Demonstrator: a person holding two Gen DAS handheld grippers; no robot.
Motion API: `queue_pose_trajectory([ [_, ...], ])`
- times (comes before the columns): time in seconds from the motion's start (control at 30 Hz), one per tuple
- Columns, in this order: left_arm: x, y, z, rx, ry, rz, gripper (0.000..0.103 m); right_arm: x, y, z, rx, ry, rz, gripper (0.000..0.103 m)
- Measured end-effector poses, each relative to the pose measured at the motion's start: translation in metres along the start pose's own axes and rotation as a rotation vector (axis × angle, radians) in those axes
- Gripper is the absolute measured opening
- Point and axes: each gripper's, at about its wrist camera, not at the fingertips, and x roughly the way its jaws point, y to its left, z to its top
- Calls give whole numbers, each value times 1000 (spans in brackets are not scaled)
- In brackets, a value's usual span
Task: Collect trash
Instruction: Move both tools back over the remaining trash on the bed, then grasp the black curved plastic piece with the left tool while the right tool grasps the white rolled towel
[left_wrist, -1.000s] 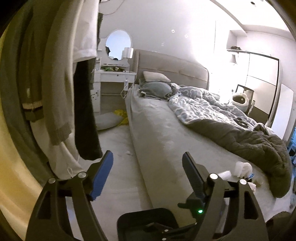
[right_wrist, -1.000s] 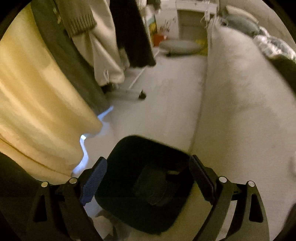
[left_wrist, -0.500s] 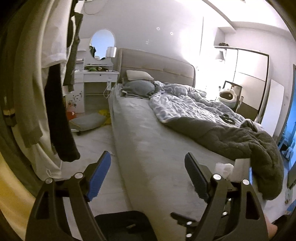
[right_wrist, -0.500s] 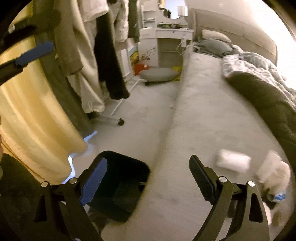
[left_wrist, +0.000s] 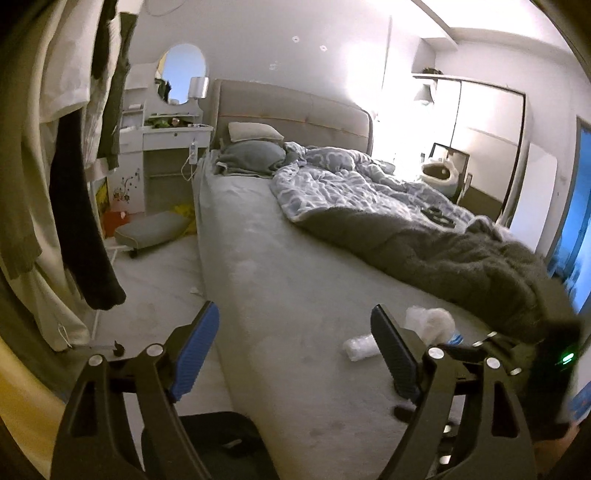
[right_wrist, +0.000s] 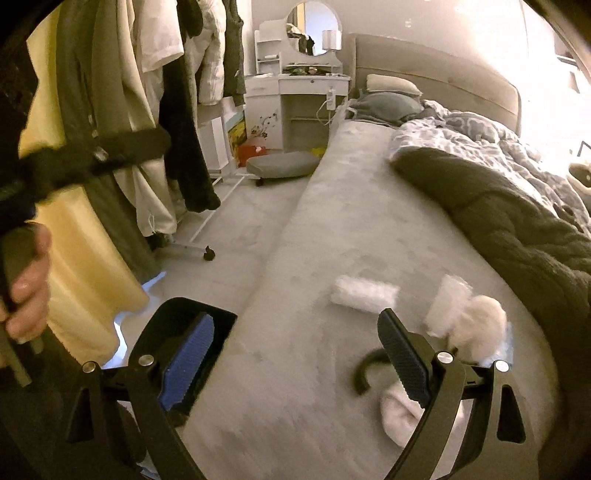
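Note:
Trash lies on the grey bed sheet (right_wrist: 332, 229) near its foot: a clear flat wrapper (right_wrist: 364, 293) (left_wrist: 360, 347), a crumpled white tissue wad (right_wrist: 465, 317) (left_wrist: 430, 321) and a white soft piece (right_wrist: 399, 410) beside a dark curved object (right_wrist: 365, 373). A black bin (right_wrist: 184, 328) (left_wrist: 207, 435) stands on the floor against the bed's side. My right gripper (right_wrist: 295, 362) is open over the bed's edge, short of the wrapper, with nothing between its fingers. The jaws of my left gripper (left_wrist: 295, 354) are opening and hold nothing; it hovers over the same edge.
Clothes on a wheeled rack (right_wrist: 147, 110) hang left of the floor strip. A dark grey blanket (right_wrist: 517, 221) and a patterned duvet (left_wrist: 351, 177) cover the bed's right side. A white dressing table (right_wrist: 295, 92) and a floor cushion (right_wrist: 280, 166) stand at the far end.
My right gripper has risen from above the bin and swung right over the bed, bringing the trash into view. The left gripper has shifted along the bed, its jaws slightly wider.

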Motion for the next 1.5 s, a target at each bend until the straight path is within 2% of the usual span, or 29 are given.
queue_pose_trajectory([
  [0.1, 10, -5, -5, 29, 17, -1, 86, -4, -10, -9, -19, 4, -16, 91],
  [0.27, 25, -4, -10, -8, 73, -14, 86, -11, -30, -24, -35, -1, -27, 91],
  [0.6, 52, -34, -23, 41, 142, -40, 87, -28, -74, -44, 3, -49, 15, 91],
  [0.67, 59, -39, -28, 41, 152, -62, 89, -27, -82, -49, 21, -53, 19, 91],
  [0.73, 69, -45, -35, 53, 187, -48, 88, -22, -89, -55, 29, -48, 25, 91],
  [0.8, 74, -49, -37, 49, 188, -83, 89, -17, -89, -57, 16, -41, 25, 91],
  [0.87, 80, -55, -42, 83, 200, -70, 89, -12, -88, -59, 8, -38, 39, 91],
  [1.03, 87, -65, -50, 120, 210, -94, 89, 9, -91, -63, 3, -9, 51, 87],
  [1.17, 96, -67, -55, 114, 223, -114, 89, 24, -91, -70, -10, 38, 42, 78],
  [1.37, 111, -68, -62, 76, 246, -165, 89, 37, -93, -78, -25, 87, -22, 63],
  [1.5, 116, -76, -66, 90, 251, -182, 89, 33, -101, -78, 12, 70, 4, 54],
])
